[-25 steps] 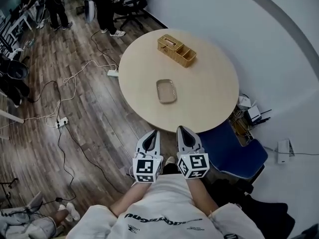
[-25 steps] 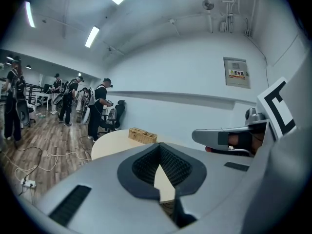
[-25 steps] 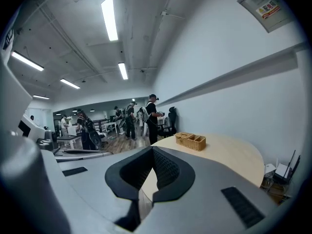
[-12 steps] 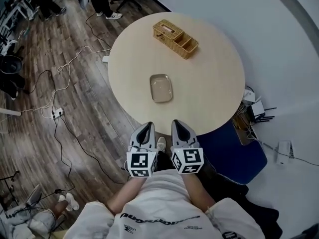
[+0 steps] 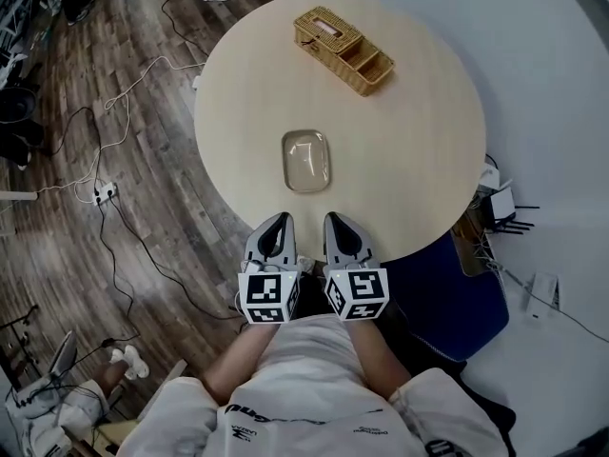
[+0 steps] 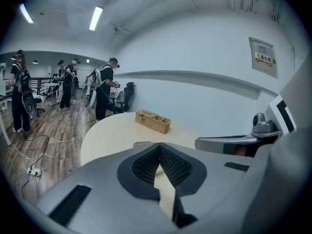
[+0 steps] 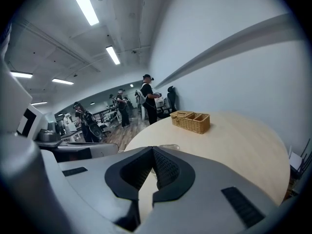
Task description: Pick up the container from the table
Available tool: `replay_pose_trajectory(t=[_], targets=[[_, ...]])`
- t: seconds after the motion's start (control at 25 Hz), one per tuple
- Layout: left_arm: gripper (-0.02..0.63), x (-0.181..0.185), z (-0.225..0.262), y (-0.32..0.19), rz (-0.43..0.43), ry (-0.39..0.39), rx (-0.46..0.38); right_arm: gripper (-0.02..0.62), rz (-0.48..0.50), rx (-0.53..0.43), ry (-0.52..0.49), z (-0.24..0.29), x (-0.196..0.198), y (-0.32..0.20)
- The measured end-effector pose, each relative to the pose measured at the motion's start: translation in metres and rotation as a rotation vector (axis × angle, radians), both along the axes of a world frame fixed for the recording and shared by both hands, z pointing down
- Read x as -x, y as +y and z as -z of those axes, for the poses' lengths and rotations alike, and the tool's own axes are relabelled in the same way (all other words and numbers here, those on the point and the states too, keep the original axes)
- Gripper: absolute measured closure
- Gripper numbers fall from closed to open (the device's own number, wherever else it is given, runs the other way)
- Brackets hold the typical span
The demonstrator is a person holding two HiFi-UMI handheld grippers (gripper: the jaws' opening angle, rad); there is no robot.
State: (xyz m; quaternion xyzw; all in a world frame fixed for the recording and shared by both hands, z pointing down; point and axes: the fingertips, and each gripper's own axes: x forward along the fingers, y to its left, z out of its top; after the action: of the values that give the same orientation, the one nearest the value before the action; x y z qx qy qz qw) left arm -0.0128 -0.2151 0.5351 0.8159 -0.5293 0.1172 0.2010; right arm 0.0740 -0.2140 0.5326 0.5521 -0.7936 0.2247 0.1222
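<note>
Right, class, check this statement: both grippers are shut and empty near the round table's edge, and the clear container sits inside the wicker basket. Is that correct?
Not quite. The clear container lies on the bare table, apart from the wicker basket and nearer the grippers, as the head view shows. The left gripper and right gripper are indeed shut and empty.

We list: one partitioned wicker basket [image 5: 343, 49], near the far edge of the table [image 5: 428, 160]. One blue chair [image 5: 447, 298], partly under its near right edge. Loose cables [image 5: 128, 98] and a power strip [image 5: 103, 194] on the wood floor [image 5: 57, 284], left. Small devices [image 5: 501, 206] against the wall [image 5: 552, 112], right. Several people [image 6: 105, 89] stand beyond the table's far edge.
</note>
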Motion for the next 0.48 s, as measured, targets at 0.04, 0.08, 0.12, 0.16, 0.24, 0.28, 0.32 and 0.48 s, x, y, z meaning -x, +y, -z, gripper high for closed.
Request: replay_pose_trajectory(t=[0.04,0.08,0.12,0.16,0.24,0.28,0.32,0.48], targets=[[0.591,-0.001,-0.004,-0.005,0.004,-0.001,0.008,0.563,0.002,0.008,0.000,-0.005,-0.002,-0.005],[0.591,-0.001,-0.009,-0.010,0.007,-0.005,0.017,0.563,0.003,0.015,0.001,-0.009,-0.003,-0.010],[0.591,-0.001,-0.013,-0.016,0.011,-0.010,0.028,0.563,0.003,0.021,0.002,-0.013,-0.005,-0.016],[0.591,-0.001,-0.018,-0.021,0.014,-0.014,0.038,0.563,0.003,0.026,0.005,-0.018,-0.006,-0.022],[0.590,-0.002,-0.030,-0.032,0.017,-0.019,0.053,0.563,0.006,0.040,0.012,-0.029,-0.010,-0.033],[0.591,-0.001,-0.036,-0.036,0.020,-0.020,0.061,0.561,0.009,0.048,0.015,-0.035,-0.012,-0.037],[0.590,0.000,-0.042,-0.040,0.024,-0.022,0.070,0.561,0.012,0.056,0.017,-0.041,-0.013,-0.042],[0.589,0.002,-0.061,-0.055,0.044,-0.012,0.118,0.561,0.020,0.076,0.017,-0.057,-0.016,-0.060]])
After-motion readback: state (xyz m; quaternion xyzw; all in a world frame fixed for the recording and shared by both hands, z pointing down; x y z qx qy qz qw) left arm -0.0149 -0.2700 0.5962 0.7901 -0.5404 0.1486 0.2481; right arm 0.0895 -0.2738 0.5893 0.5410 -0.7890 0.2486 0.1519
